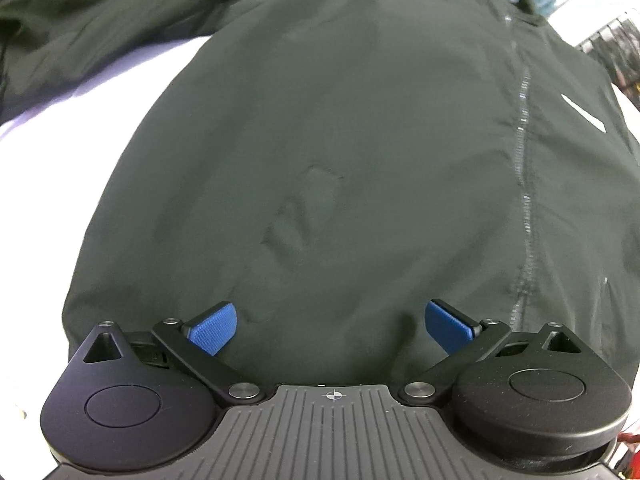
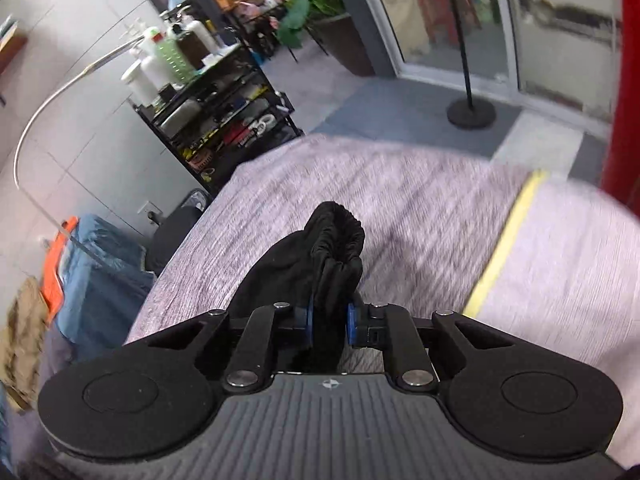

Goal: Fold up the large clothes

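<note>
A dark green jacket [image 1: 340,128] lies spread flat on a white surface [image 1: 48,184], zipper [image 1: 522,152] running down its right side, one sleeve [image 1: 100,16] stretched to the upper left. My left gripper [image 1: 330,322] is open, its blue pads [image 1: 214,328] just above the jacket's lower front. My right gripper [image 2: 330,322] is shut on a black elastic sleeve cuff [image 2: 334,256], held up above the pale striped bed cover [image 2: 400,200].
In the right wrist view a black wire shelf [image 2: 224,116] with bottles and tools stands left of the bed. A blue bag [image 2: 96,264] sits beside it. A black stand [image 2: 470,108] and a red post [image 2: 628,80] are at the far right.
</note>
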A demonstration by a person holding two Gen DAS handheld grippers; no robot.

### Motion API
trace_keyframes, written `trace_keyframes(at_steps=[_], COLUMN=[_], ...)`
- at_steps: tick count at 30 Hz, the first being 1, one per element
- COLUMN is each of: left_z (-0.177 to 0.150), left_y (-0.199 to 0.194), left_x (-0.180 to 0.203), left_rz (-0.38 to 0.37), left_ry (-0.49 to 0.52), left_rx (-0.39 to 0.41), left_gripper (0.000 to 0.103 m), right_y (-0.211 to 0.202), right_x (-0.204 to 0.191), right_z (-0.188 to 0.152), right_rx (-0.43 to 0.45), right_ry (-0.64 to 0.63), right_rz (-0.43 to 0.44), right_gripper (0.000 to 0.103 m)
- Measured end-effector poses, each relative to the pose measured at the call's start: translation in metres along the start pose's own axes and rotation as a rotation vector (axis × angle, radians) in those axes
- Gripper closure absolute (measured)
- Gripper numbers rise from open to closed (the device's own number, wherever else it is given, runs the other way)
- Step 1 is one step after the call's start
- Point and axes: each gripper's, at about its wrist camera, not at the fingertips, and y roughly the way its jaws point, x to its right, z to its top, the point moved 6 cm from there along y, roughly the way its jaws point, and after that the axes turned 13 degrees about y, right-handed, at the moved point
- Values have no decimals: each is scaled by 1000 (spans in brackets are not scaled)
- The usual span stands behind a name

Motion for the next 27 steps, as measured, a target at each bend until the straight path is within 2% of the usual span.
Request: trace_keyframes(at_steps=[3,9,13,17,22,27], left_z=[1,-5,-3,1,7,7], left_y=[4,-5,-14,-19,-26,-35], left_x=[11,14,9,5,2,-8], left_rz=[0,-1,3,3,-9,-8], left_ry=[15,4,-8,-7,34,26], left_rx=[4,16,44,76,123,159], left_gripper=[0,0,0,0,0,0], right_y=[7,-6,-20,-35,-61,-80], right_x=[-12,-75,-137,-207,-279,-325], right_z=[-8,-47,-94,-173,-300,-417], right_rx=[2,-23,-62,-162,-312,-370], right_ry=[-38,-178,-309,-491,-686,-879], right_rz=[-22,104,195,300,427,486], right_gripper=[85,85,85,85,85,85])
